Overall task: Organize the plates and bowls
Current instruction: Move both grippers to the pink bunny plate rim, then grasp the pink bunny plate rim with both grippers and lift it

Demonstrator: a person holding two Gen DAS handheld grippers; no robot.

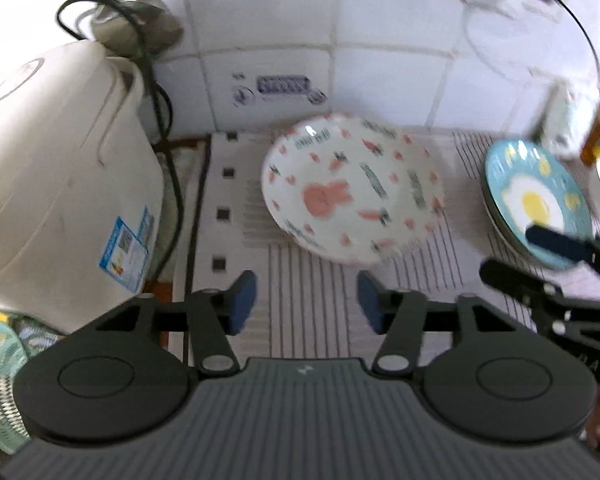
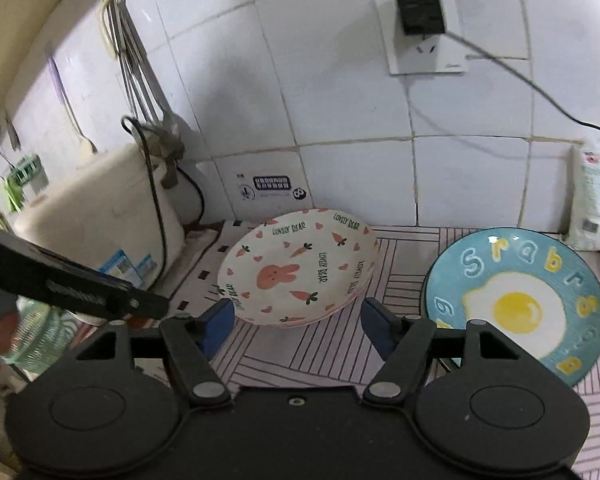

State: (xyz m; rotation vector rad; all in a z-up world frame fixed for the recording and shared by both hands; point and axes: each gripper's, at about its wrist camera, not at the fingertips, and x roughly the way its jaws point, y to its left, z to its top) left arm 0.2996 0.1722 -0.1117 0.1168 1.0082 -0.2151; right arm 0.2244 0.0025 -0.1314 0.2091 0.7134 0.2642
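A white rabbit-and-carrot bowl [image 1: 352, 188] [image 2: 296, 268] sits on the striped mat near the tiled wall, seemingly stacked on another like it. A blue fried-egg plate [image 1: 536, 200] [image 2: 516, 300] lies to its right, on top of another plate. My left gripper [image 1: 306, 300] is open and empty, just short of the bowl. My right gripper [image 2: 298, 322] is open and empty, its fingers at the bowl's near rim. In the left wrist view the right gripper's finger [image 1: 556, 246] lies over the blue plate's near edge.
A cream rice cooker [image 1: 56, 176] [image 2: 100, 220] stands at the left with a black cord. A green patterned dish [image 1: 0, 380] sits at the lower left. A white packet [image 2: 596, 200] leans on the wall at right. A socket with a plug [image 2: 420, 20] is above.
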